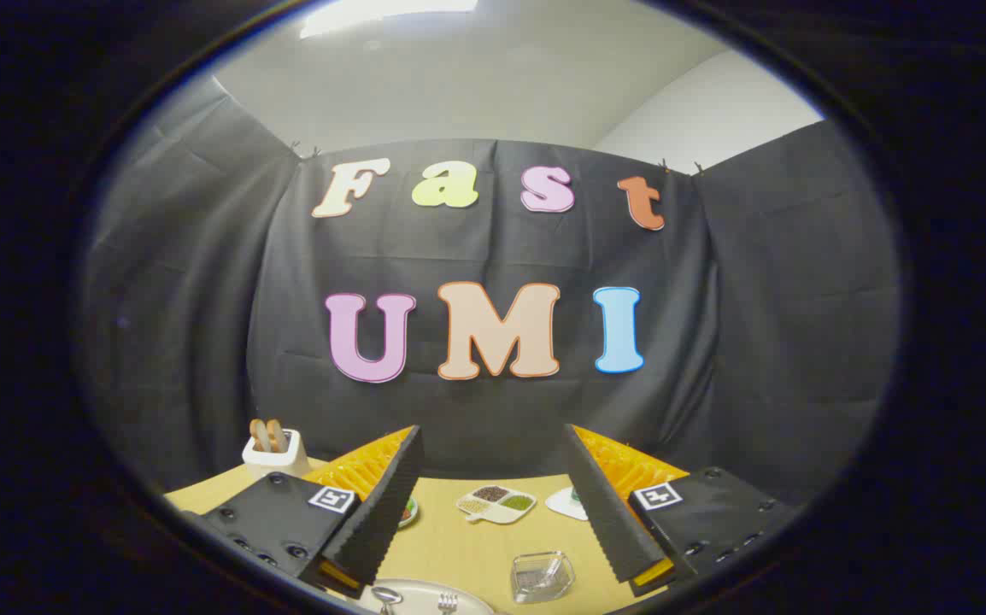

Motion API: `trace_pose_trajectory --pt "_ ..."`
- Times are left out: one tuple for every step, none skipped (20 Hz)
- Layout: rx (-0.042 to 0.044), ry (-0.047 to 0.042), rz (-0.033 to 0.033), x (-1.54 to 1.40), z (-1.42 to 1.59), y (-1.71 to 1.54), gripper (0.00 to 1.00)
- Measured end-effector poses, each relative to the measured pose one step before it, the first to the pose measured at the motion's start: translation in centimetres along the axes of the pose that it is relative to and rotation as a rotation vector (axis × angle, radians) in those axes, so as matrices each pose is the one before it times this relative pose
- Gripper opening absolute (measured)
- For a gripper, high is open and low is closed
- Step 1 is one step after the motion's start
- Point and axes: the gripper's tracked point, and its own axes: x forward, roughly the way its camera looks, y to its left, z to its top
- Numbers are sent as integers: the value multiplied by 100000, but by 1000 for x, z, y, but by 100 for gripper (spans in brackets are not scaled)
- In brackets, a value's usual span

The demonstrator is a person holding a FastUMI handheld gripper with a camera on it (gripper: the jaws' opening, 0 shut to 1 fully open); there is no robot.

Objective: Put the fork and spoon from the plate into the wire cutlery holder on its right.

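The gripper hangs above the wooden table with its two fingers spread wide apart and nothing between them. Low down in the gap, close under the fingers, sits the plate, with the spoon and the fork lying on it side by side, just their heads in sight. Just right of the plate stands what looks like the wire cutlery holder, though it is small and hard to make out. Farther ahead between the fingers lies a divided dish of grains. Beyond the left finger stands a white pot holding wooden handles.
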Motion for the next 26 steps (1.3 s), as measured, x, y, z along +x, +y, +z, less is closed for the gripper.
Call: trace_pose_trajectory --pt "153 207 80 -15 -171 -27 100" --pt "163 922 307 85 -273 86 100" --pt "265 1016 81 34 -250 51 100" --pt "220 848 141 90 -149 31 100" --pt "59 118 128 71 -143 47 100" --pt "-181 -42 199 -34 139 40 100" --pt "-340 -200 110 32 -24 45 100" --pt "-507 -214 137 64 87 96 100" --pt "-576 347 276 -16 -197 52 100" --pt "-525 759 121 97 -257 46 100" --pt "-112 432 148 -35 -159 49 100" --pt "142 -287 145 62 199 157 100" --pt "73 -76 142 36 -29 49 100" --pt "-72 -26 61 28 46 27 100" --pt "-161 -55 10 26 -42 0 100" --pt "-333 482 110 -10 -44 82 100" --pt "-103 -83 11 -15 -108 -34 100" --pt "-26 -280 4 33 138 62 100" --pt "165 -264 57 3 6 -56 100" --pt "220 28 175 -33 21 108 100" --pt "111 -13 76 117 -26 89 100" --pt "-71 51 53 29 0 52 100" --pt "98 260 419 -53 -125 32 100" --pt "214 216 731 5 -122 251 100" --pt "11 282 679 67 -158 156 100" --pt "-122 380 806 -10 -100 199 100"
